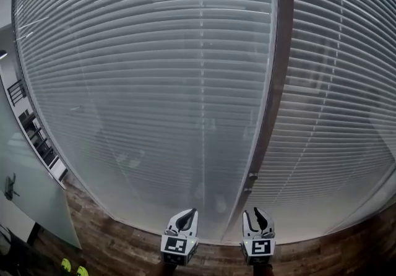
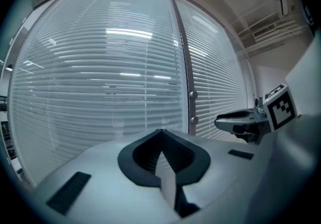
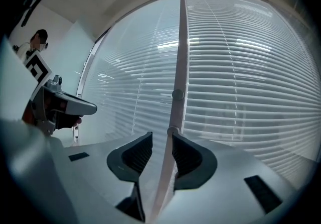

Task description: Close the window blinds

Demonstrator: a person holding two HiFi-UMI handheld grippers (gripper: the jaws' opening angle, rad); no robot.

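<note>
Pale horizontal blinds fill the head view in two panels, a left one (image 1: 154, 83) and a right one (image 1: 346, 95), with their slats lowered. A dark upright post (image 1: 275, 70) divides them and carries two small knobs (image 1: 251, 177) low down. Both grippers hang below the blinds, apart from them. My left gripper (image 1: 183, 221) has its jaws meeting at the tips (image 2: 160, 131), with nothing in them. My right gripper (image 1: 258, 219) stands open (image 3: 161, 143). In the right gripper view the post (image 3: 179, 57) lines up behind the gap, and neither pad presses on anything.
A wooden floor strip (image 1: 124, 247) runs under the window. At the left stand a frosted glass partition (image 1: 34, 188) and a pair of yellow-green shoes (image 1: 73, 267). A person (image 3: 36, 42) stands far off at the left of the right gripper view.
</note>
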